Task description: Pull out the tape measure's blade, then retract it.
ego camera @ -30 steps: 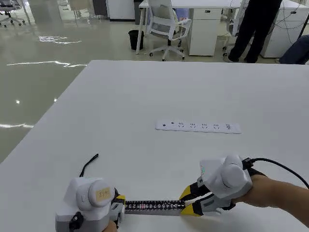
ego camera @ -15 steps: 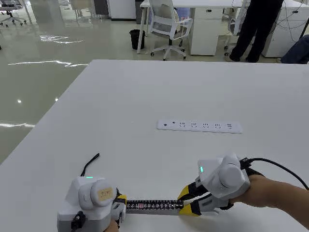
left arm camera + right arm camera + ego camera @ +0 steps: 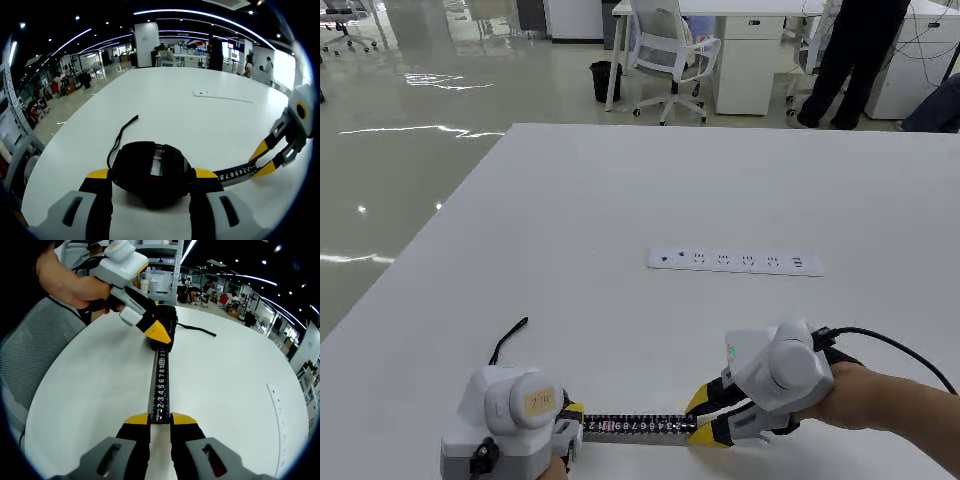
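Observation:
The black tape measure case [image 3: 150, 167] sits on the white table, and my left gripper [image 3: 151, 175] is shut on it, one yellow jaw on each side. Its blade [image 3: 235, 174] runs out to the right, flat above the table, to my right gripper [image 3: 264, 157]. In the right gripper view the numbered blade [image 3: 161, 380] leads away to the case [image 3: 169, 322], and my right gripper [image 3: 160, 419] is shut on the blade's end. In the head view the blade [image 3: 640, 425] spans between my left gripper [image 3: 570, 428] and my right gripper [image 3: 705, 422] near the table's front edge.
A white power strip [image 3: 735, 262] lies flat on the table beyond the grippers. The tape's thin black wrist strap [image 3: 507, 338] trails off to the left of the case. Office chairs, desks and a standing person are far behind the table.
My right gripper has moved a little left toward the case with the blade's end, so the exposed blade is slightly shorter. The left gripper has stayed put.

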